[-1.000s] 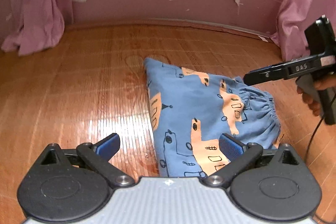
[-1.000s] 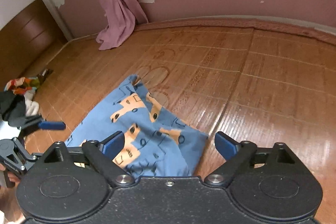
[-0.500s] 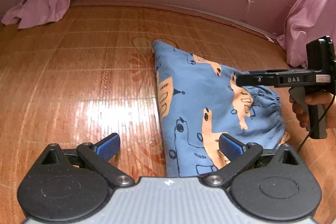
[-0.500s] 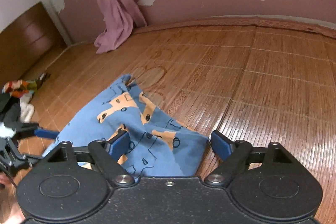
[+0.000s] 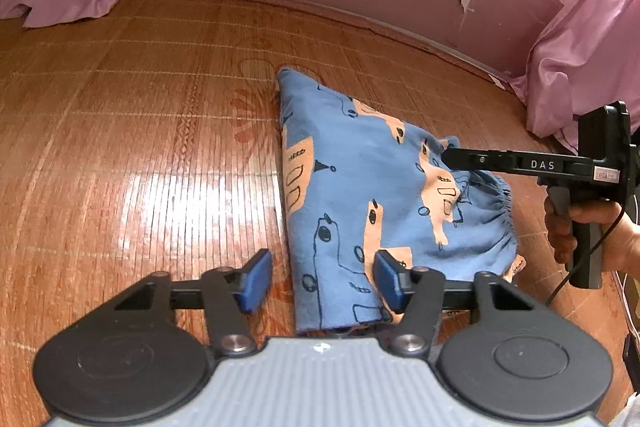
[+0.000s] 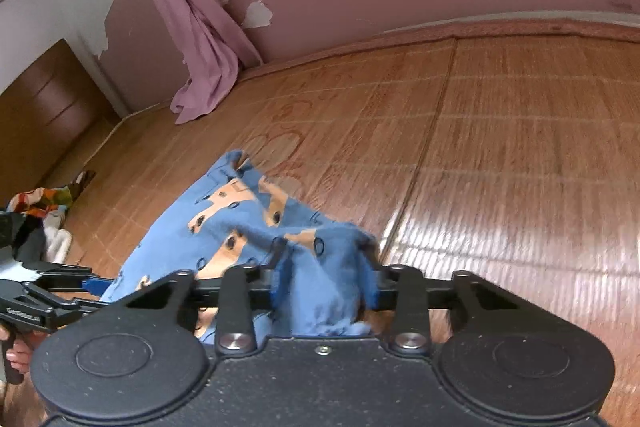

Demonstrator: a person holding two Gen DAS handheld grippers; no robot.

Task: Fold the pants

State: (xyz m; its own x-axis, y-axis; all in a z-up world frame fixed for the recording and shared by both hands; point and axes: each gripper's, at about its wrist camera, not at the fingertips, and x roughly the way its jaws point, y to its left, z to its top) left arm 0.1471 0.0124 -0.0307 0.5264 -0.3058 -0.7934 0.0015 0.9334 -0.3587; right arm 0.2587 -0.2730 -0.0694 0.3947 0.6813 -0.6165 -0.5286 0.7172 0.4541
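Pants (image 5: 360, 187), blue soft cotton with orange vehicle prints and an elastic gathered waistband, lie on the woven bamboo mat (image 5: 140, 155), roughly mid-mat and well apart from the wall edge.

Risks noted:
- The right claw (image 6: 324, 279) is closed on a bunched ridge of the blue fabric. The bite looks to include several layers; a lift from here could drag the whole garment rather than turn one layer over, spoiling the fold line.
- The cloth in that grip is crumpled, not flat. Judged likely: a crease or skewed edge once laid down.
- The left claw (image 5: 320, 281) stands open, its blue pads straddling the near edge of the pants without pinching it. That end is unsecured, so a pull from the other side may slide it across the smooth mat.
- Uneven timing between the two claws would twist the garment.

Condition of the garment: already doubled lengthwise, tapering to a narrow end toward the wall. The left long edge is straight and flat. The waistband side is ruffled and slightly raised where the right claw holds it. No part hangs off the mat.
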